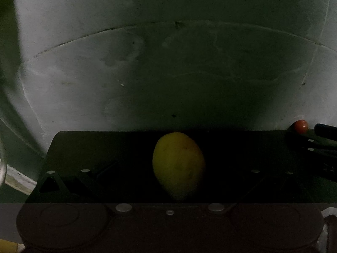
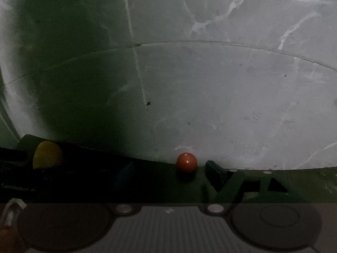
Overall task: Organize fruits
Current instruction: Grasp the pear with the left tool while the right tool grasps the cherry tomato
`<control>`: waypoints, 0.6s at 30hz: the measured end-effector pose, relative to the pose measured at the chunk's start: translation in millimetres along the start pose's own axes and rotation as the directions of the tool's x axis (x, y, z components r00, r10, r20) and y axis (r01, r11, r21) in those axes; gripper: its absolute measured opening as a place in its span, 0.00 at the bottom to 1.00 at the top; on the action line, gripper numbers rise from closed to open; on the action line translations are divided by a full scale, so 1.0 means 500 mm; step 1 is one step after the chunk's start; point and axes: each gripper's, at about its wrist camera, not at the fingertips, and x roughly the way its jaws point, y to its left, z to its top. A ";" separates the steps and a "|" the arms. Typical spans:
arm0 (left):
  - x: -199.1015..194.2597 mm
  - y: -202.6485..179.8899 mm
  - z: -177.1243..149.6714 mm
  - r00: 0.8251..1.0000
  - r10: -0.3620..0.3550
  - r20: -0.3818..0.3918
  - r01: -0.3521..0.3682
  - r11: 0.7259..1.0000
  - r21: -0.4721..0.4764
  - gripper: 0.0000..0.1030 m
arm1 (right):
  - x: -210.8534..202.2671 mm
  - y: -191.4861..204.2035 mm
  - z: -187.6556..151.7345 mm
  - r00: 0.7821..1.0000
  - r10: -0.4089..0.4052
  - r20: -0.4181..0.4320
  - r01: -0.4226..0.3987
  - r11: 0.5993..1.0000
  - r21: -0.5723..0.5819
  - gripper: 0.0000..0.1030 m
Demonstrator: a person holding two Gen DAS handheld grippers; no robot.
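**Yellow lemon and small red fruit, both in the dark**

Yellow lemon (image 1: pixel 178 164) right in the middle of the left gripper (image 1: pixel 172 168), between its dark fingers. Small red fruit (image 2: pixel 186 162) near the middle of the right gripper (image 2: pixel 168 175), just left of its one finger that shows (image 2: pixel 214 175), with a thin gap in between. Grey stone floor (image 2: pixel 231 105) far behind both.

Too dark to tell if either gripper's jaws are squeezing or loose. Cannot tell either if the fruits are held up or lying on something dark.

Could go wrong:
- Round red fruit, so easy to roll away at a small bump.
- Loose grip on the lemon, then a drop and a bruise.
- Two grippers close side by side, so maybe a knock together.
- So little light, so easy to miss the right spot.
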 end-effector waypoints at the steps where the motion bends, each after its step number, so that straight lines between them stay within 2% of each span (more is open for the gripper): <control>1: 0.005 -0.003 0.002 1.000 -0.002 -0.001 0.002 1.000 0.001 0.99 | 0.003 0.000 0.000 1.000 -0.001 -0.001 0.001 1.000 0.003 0.74; 11: 0.011 -0.015 0.000 1.000 -0.012 0.007 0.011 1.000 0.024 0.97 | 0.025 -0.002 -0.004 1.000 -0.007 -0.007 0.007 0.999 0.032 0.62; 18: 0.011 -0.009 -0.001 1.000 -0.013 0.009 0.013 0.999 0.031 0.89 | 0.025 0.001 -0.011 1.000 -0.022 0.001 0.022 0.999 0.031 0.50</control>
